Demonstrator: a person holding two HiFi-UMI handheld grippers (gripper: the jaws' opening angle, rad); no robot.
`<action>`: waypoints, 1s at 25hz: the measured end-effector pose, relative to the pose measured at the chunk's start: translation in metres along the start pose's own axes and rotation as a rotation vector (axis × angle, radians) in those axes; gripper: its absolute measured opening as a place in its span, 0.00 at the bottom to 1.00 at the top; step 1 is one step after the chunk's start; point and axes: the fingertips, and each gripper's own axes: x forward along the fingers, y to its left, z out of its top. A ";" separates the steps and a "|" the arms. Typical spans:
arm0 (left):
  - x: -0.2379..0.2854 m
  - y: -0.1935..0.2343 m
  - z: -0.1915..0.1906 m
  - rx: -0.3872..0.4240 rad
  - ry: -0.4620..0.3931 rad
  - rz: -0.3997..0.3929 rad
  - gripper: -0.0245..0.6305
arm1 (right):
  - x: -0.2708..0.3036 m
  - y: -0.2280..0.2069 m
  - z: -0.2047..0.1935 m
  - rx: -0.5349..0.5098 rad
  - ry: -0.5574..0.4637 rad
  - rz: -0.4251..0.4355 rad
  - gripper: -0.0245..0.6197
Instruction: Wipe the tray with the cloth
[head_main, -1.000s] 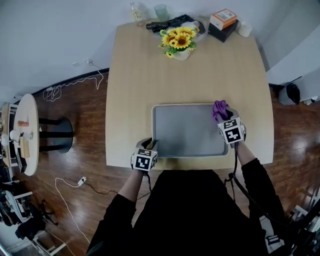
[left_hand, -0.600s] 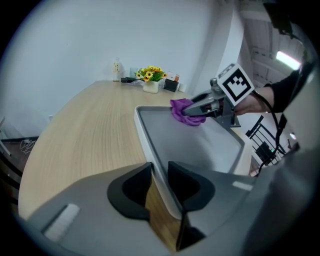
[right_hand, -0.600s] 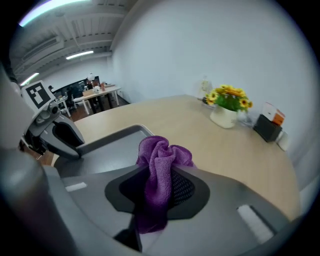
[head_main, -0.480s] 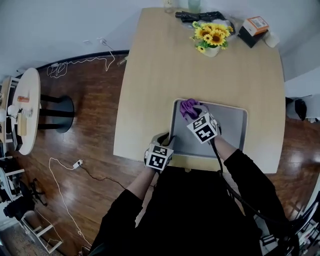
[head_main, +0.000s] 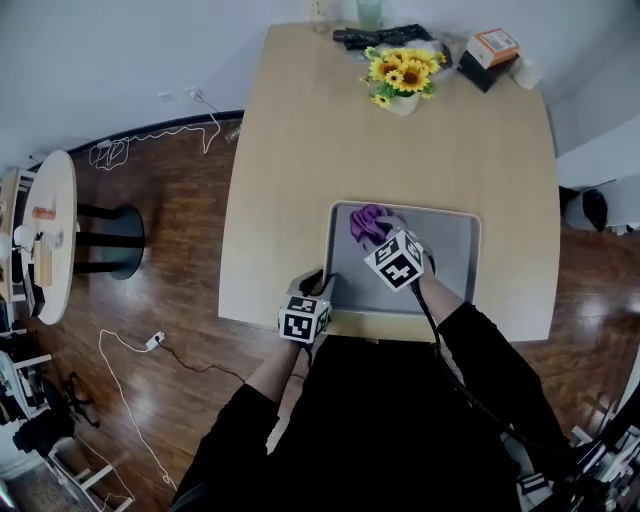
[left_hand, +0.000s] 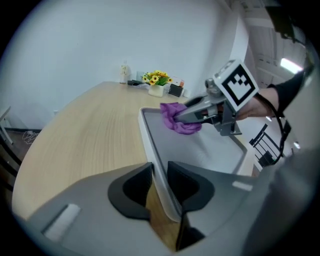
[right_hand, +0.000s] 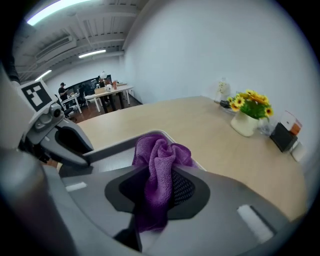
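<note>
We see the grey rectangular tray (head_main: 455, 262) lying at the 6 o'clock edge of the light wooden desk (head_main: 300, 150). Our left hand-held gripper (left_hand: 159, 172) has just been closing its jaws. They are clamped on the tray's rim near its 8 o'clock corner, with the rim standing between the pads. Our right hand-held gripper (right_hand: 161, 182) is pinched tight on the crumpled purple cloth (right_hand: 161, 155). The cloth bulges out past the jaws and rests on the tray floor near its 11 o'clock corner. At the desk's 12 o'clock edge stand a white pot of yellow sunflowers (head_main: 400, 75) and an orange-lidded box (head_main: 492, 44), whose print is too small for us to read. The only markings near us are the black-and-white square patterns on each gripper's cube (head_main: 398, 260).
</note>
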 end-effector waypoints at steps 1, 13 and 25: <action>-0.002 0.000 -0.001 -0.014 -0.002 0.011 0.16 | -0.010 -0.009 -0.014 0.032 0.005 -0.009 0.18; 0.002 -0.006 0.001 -0.039 0.080 0.116 0.15 | -0.132 -0.126 -0.170 0.213 0.120 -0.201 0.18; 0.004 -0.010 0.000 -0.035 0.048 0.077 0.15 | -0.119 -0.124 -0.159 0.282 0.097 -0.277 0.18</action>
